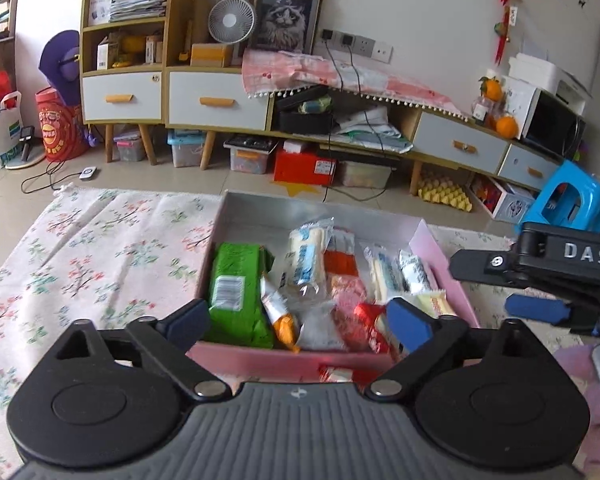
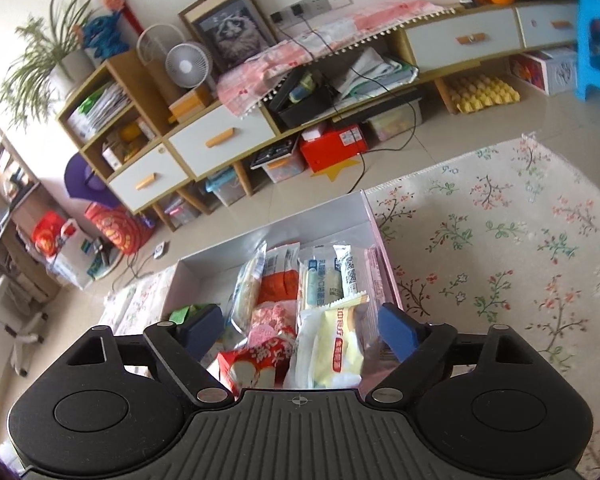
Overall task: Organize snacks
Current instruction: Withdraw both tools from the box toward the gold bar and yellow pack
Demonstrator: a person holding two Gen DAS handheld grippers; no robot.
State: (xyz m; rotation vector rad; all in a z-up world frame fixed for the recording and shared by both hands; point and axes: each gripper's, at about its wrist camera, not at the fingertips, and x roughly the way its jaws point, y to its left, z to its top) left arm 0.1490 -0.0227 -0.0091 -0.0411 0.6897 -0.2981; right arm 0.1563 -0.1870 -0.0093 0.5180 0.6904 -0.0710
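Observation:
A pink box [image 1: 444, 256] with a white inside stands on the floral cloth and holds several snack packets: a green pack [image 1: 238, 292], white-and-blue packets [image 1: 308, 256], an orange-tipped packet [image 1: 284, 320] and red ones [image 1: 374, 326]. My left gripper [image 1: 300, 320] is open and empty, just above the box's near wall. My right gripper [image 2: 300, 330] is open and empty over the box [image 2: 384, 248], above a yellow packet [image 2: 336, 350] and a red bread packet [image 2: 256, 364]. The right gripper also shows at the right of the left wrist view [image 1: 540, 280].
The floral cloth [image 1: 100, 248] [image 2: 500, 240] spreads to both sides of the box. Behind it stands a low cabinet [image 1: 220, 100] with drawers, storage bins and a red box [image 1: 304, 166] under it. A blue stool [image 1: 572, 200] stands at the right.

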